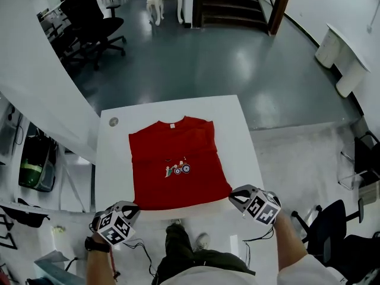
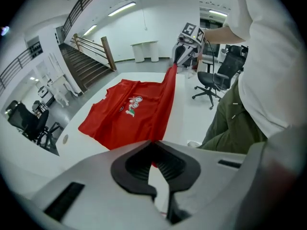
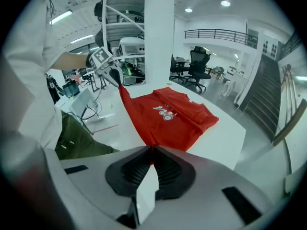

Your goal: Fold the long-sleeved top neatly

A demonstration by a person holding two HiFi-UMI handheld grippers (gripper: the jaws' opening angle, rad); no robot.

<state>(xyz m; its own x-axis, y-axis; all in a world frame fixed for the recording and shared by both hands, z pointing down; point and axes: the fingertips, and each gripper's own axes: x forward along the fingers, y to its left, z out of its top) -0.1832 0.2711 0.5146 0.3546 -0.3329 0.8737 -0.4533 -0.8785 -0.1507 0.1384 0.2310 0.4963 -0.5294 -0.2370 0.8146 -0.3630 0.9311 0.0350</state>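
A red long-sleeved top (image 1: 178,159) with a small print on its chest lies flat on the white table (image 1: 113,153), collar at the far side, and no sleeve sticks out past the body. My left gripper (image 1: 134,209) is shut on the near left hem corner. The right gripper (image 1: 233,196) is shut on the near right hem corner. Both corners are raised off the table. In the left gripper view the top (image 2: 139,114) runs from the jaws (image 2: 154,150) to the right gripper (image 2: 180,54). The right gripper view shows the top (image 3: 172,119) pinched in the jaws (image 3: 152,150) and stretched to the left gripper (image 3: 112,75).
A small grey disc (image 1: 113,122) lies at the table's far left corner. The person's legs (image 1: 178,248) stand at the near edge. Black office chairs (image 1: 89,22) and stairs (image 1: 228,5) are beyond the table, and another chair (image 1: 332,224) is at the right.
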